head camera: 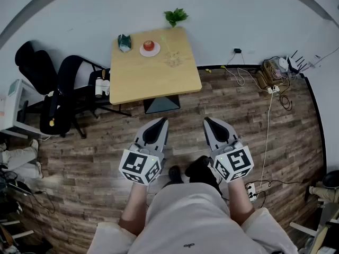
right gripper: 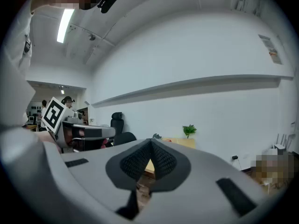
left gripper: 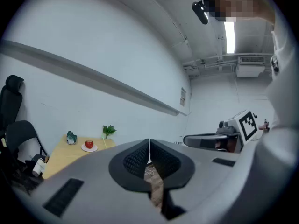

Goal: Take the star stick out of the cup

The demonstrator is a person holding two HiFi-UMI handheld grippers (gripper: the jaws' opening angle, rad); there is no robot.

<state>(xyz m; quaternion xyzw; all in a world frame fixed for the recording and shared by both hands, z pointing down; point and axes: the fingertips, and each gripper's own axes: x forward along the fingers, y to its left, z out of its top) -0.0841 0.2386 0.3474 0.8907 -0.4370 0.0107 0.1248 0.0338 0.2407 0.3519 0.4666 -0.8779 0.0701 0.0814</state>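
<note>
Left gripper (head camera: pixel 162 123) and right gripper (head camera: pixel 208 121) are both clenched and empty, low over the floor, well apart from the table (head camera: pixel 153 86). The stick (head camera: pixel 169 49), faint here, stands in the clear cup (head camera: pixel 173 60) on the table's far side. It's likely light, thin and stiff, so pinch the shaft above the rim.

Bright, even, diffuse light is spread over all three views. A long white ceiling strip lamp (left gripper: pixel 229 35) is seen glowing at one o'clock in the left gripper view. Straight lines are bowed by wide-angle distortion and the corners are blackened. A soft shadow is cast beneath the square light-wood table (head camera: pixel 154 73). The grey plastic left gripper (left gripper: pixel 149 143) is rendered slightly soft.
</note>
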